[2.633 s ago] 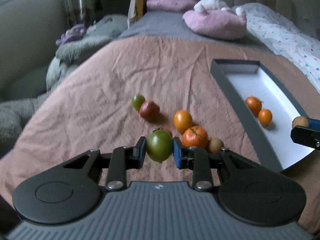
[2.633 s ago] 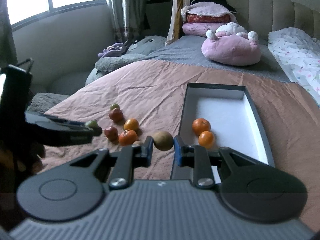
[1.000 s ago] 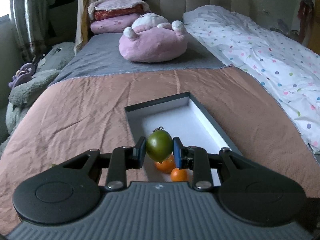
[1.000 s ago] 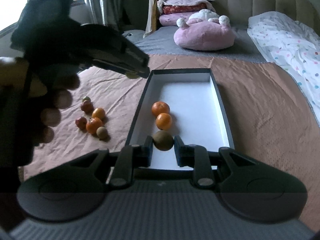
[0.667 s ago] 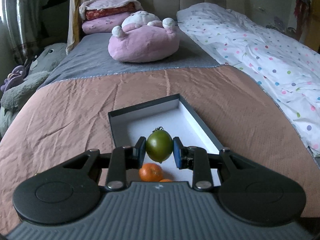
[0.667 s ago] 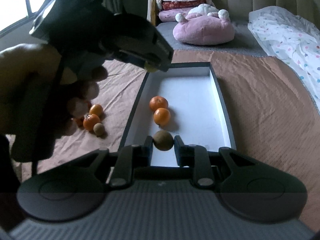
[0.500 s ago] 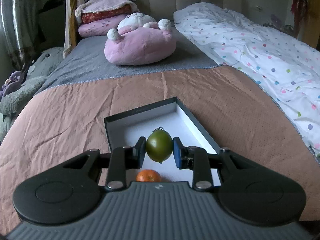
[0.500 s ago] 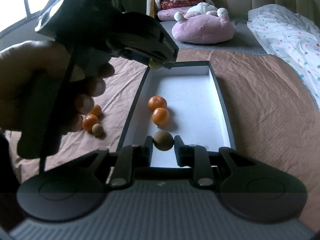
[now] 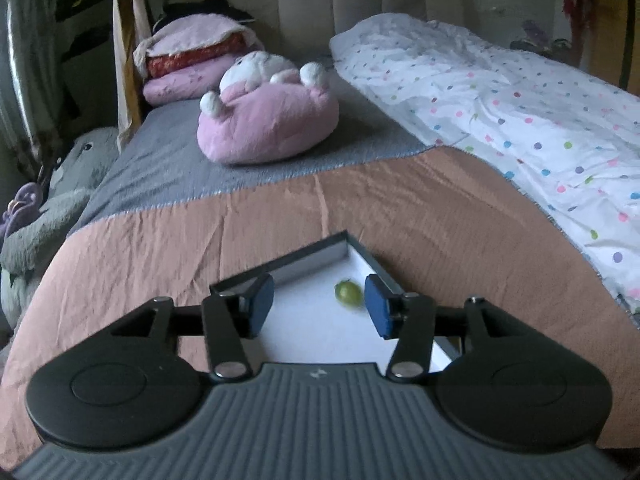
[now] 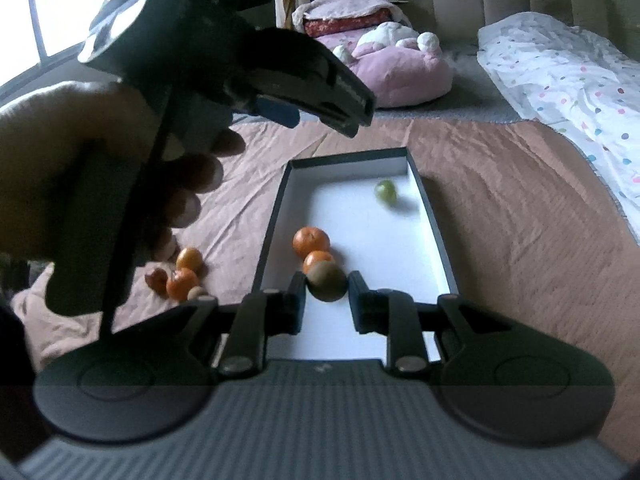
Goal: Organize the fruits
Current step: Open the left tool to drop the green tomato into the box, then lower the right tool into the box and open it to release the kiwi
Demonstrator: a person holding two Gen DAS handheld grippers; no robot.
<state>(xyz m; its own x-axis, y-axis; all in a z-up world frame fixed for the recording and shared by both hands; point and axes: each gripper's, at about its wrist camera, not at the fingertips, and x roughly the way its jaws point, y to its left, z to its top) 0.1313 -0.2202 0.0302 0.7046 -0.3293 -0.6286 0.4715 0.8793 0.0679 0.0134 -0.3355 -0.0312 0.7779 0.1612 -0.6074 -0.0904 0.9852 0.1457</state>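
A: Start with the big things. What carries it all?

B: A bed (image 9: 400,208) under a brown cover. On it lies a long dark box (image 10: 434,236) with a white floor. In the left wrist view only its far corner shows; the rest is hidden behind the gripper body.

A: And the grippers?

B: The left gripper (image 9: 319,305) hangs above the box's far end. Its fingers (image 9: 261,299) have just been spreading and stand apart with nothing between them. From the right wrist view it is a dark shape in a hand (image 10: 100,168), blocking much of the left side.

A: The right one?

B: The right gripper (image 10: 327,290) has its fingers closed narrow on a brown fruit (image 10: 326,280), over the box's near end.

A: Where is the green fruit?

B: The green fruit (image 10: 386,191) is on the box floor near the far end, blurred, apart from everything else.

A: Others?

B: Two oranges (image 10: 311,241) in the box, the nearer one partly hidden by the brown fruit. Outside, left of the box, a small cluster of fruit (image 10: 182,276) lies on the cover, partly hidden by the hand; the smallest are hard to identify.
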